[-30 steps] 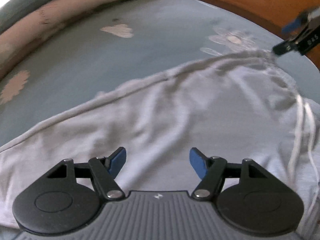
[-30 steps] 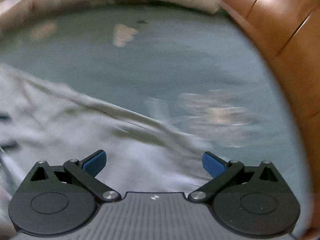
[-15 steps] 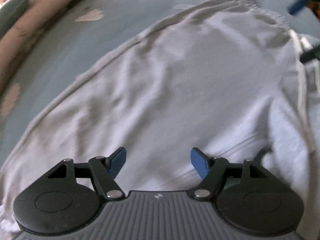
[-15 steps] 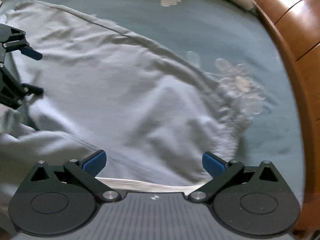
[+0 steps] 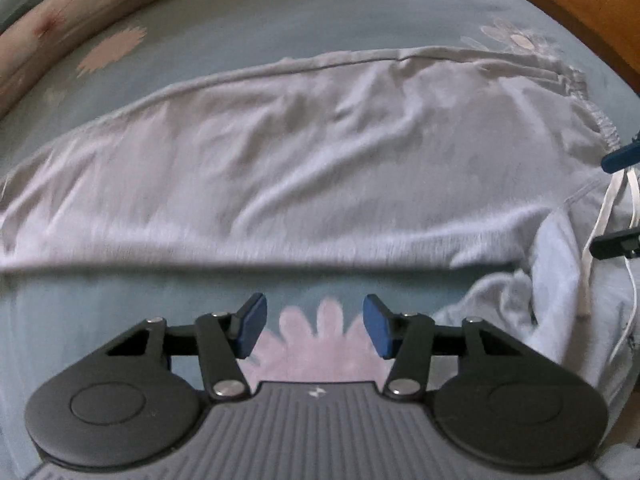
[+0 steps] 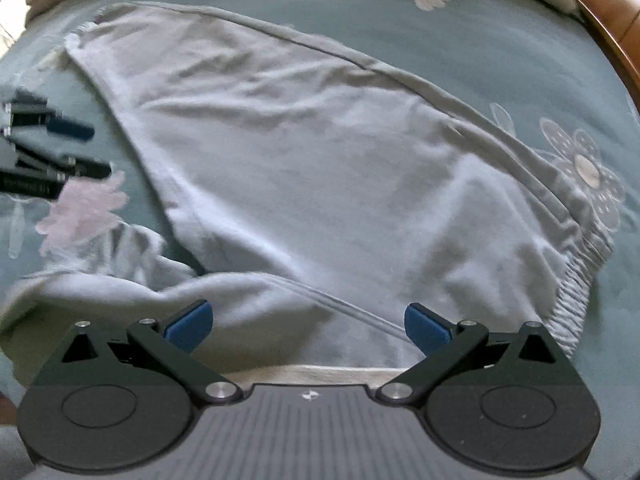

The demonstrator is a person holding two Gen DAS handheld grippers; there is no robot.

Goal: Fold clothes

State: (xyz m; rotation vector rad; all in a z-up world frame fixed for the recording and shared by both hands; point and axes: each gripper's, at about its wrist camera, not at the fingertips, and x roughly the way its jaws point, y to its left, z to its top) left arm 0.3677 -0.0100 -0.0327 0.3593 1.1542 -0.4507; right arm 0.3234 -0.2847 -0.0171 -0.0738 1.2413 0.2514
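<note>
Grey pants [image 6: 320, 168] lie spread on the bed [image 5: 260, 52], one leg bunched near the drawstring [image 5: 600, 220]. Left gripper [image 5: 314, 326] and right gripper [image 6: 308, 322]: fingers apart, empty. Risk: grabbing the bunched layer would fold in wrinkles.

Both wrist views look down close over the bed [image 5: 240, 28]; both share the grey trousers [image 5: 320, 168] [image 6: 320, 160].
</note>
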